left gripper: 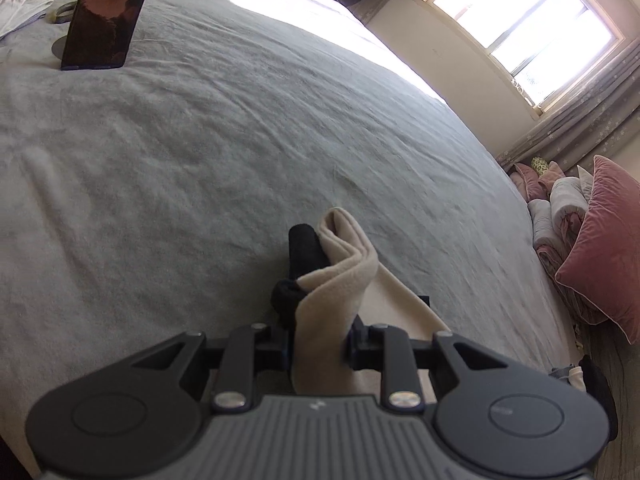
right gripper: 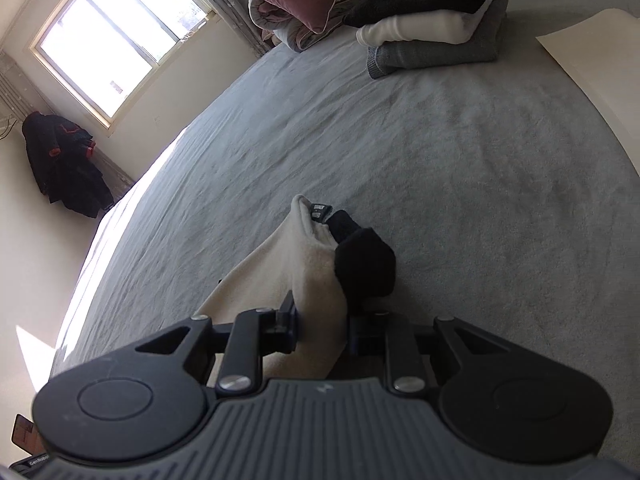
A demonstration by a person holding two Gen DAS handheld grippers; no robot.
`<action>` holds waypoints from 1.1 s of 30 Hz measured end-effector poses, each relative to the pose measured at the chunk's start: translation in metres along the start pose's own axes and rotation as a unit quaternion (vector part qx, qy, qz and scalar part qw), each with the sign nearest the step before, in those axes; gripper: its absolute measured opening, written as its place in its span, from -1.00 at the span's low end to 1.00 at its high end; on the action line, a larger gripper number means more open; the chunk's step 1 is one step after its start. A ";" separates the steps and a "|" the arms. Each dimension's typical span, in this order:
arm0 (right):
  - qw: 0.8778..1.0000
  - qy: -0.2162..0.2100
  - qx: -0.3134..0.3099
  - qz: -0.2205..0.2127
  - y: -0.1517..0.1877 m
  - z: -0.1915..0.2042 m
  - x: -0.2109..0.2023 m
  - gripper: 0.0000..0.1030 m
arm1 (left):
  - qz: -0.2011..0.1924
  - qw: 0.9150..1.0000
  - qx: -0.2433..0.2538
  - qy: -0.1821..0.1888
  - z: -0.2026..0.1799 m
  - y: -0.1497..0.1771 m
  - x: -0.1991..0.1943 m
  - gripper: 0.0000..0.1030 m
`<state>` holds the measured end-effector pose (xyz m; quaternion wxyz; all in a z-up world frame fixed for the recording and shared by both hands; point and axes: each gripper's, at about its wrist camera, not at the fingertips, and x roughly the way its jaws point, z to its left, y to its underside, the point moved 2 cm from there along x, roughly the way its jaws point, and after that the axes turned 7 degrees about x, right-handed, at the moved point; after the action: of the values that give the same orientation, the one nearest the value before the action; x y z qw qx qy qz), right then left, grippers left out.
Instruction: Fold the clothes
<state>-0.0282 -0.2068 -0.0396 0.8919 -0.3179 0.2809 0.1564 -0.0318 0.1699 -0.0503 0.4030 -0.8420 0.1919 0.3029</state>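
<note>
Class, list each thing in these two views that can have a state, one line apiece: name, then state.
left gripper: shut on cream garment
right gripper: shut on cream garment
cream garment: bunched, pinched in both grippers
white and grey clothes: folded, stacked
dark jacket: hanging by the wall

- The cream garment [left gripper: 340,276] is soft, matt fleece with a fine nap, folded thick.
- The bed cover [left gripper: 200,140] is grey-green cloth, matt and slightly fuzzy, with shallow creases.
- The left gripper [left gripper: 320,256] is matt black plastic with shiny metal bolt heads, a ribbed grey body and fingers wrapped in black foam-like padding.
- The right gripper [right gripper: 332,240] has the same finish.
- The pink pillow [left gripper: 608,248] looks like velvet with a faint sheen.
- The dark panel [left gripper: 108,16] is glossy and mirrors the room.
- The folded grey towel [right gripper: 436,54] is a coarse knit.
</note>
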 end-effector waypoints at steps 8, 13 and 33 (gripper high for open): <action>0.998 -0.028 -0.052 -0.028 0.009 -0.016 0.002 -0.11 | -0.039 0.996 -0.049 0.061 0.025 0.015 0.011 -0.17; 0.971 0.025 -0.163 -0.170 0.015 0.003 -0.015 0.52 | -0.072 0.995 -0.019 0.070 0.017 0.026 0.010 0.04; 0.921 -0.058 -0.353 -0.155 0.086 0.088 0.009 0.52 | -0.101 0.992 0.044 0.066 0.005 0.030 0.008 0.44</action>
<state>-0.0251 -0.0832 -0.0298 0.7497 -0.6420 0.1022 0.1240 -0.0443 0.1556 -0.0753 0.4546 -0.8566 0.1456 0.1957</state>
